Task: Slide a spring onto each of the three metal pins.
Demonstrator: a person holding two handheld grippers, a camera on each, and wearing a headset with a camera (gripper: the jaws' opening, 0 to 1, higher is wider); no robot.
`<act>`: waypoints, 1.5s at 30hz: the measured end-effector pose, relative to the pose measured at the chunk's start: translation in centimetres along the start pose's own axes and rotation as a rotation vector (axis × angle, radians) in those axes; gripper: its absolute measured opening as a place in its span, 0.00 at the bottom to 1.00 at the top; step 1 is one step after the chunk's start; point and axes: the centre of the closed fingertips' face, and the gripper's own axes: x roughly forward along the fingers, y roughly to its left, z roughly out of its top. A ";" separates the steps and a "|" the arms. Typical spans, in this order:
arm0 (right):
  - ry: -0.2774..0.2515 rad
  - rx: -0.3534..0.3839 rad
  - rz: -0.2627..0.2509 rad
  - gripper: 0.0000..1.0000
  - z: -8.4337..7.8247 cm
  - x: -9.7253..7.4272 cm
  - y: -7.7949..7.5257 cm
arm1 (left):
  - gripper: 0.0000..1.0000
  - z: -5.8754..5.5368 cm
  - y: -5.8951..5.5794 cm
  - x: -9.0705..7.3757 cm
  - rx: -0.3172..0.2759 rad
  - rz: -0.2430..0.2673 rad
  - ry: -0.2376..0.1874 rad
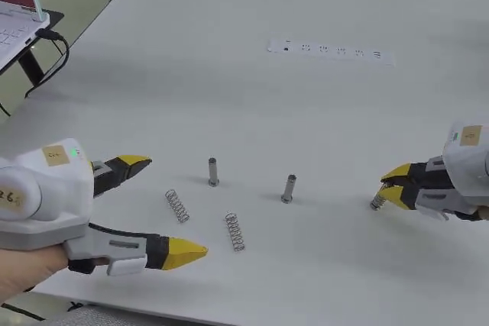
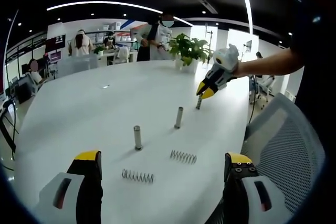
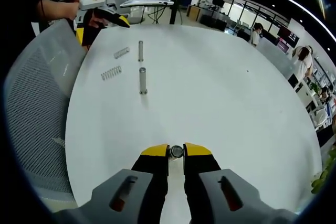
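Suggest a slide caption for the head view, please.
Right gripper grips one spring; open left gripper faces two loose springs and two bare pins.

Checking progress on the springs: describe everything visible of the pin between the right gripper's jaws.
The third pin is a short grey metal post standing upright on the white table. What looks like a spring wraps its shaft. The right gripper has its yellow-tipped jaws closed on either side of its round head.
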 end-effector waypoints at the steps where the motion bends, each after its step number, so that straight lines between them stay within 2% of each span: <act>1: 0.002 0.004 0.001 0.08 0.0 0.0 0.0 | 0.94 0.0 0.0 0.0 -0.001 0.000 -0.002; 5: 0.014 0.018 0.010 0.10 0.0 0.0 0.0 | 0.94 -0.1 0.1 -0.1 -0.003 0.004 0.003; 9: 0.009 0.046 0.001 0.20 0.1 0.1 0.0 | 0.94 0.1 0.2 -0.3 -0.014 0.008 -0.010; 16: -0.006 0.060 -0.010 0.21 0.4 0.0 0.0 | 0.94 0.0 0.3 -0.5 -0.015 0.013 -0.011; 25: -0.029 0.116 -0.021 0.23 0.5 -0.5 -0.1 | 0.95 0.3 0.1 -0.3 -0.015 0.009 -0.021; 33: -0.067 0.181 -0.038 0.27 1.1 -1.1 0.0 | 0.95 0.4 0.3 -0.3 -0.014 0.010 -0.025; 39: -0.087 0.196 -0.043 0.29 1.5 -1.7 0.4 | 0.95 0.4 0.5 -0.4 -0.010 0.013 -0.023; 45: -0.117 0.240 -0.053 0.33 1.9 -2.2 0.5 | 0.95 0.6 0.3 -0.3 -0.007 0.008 -0.022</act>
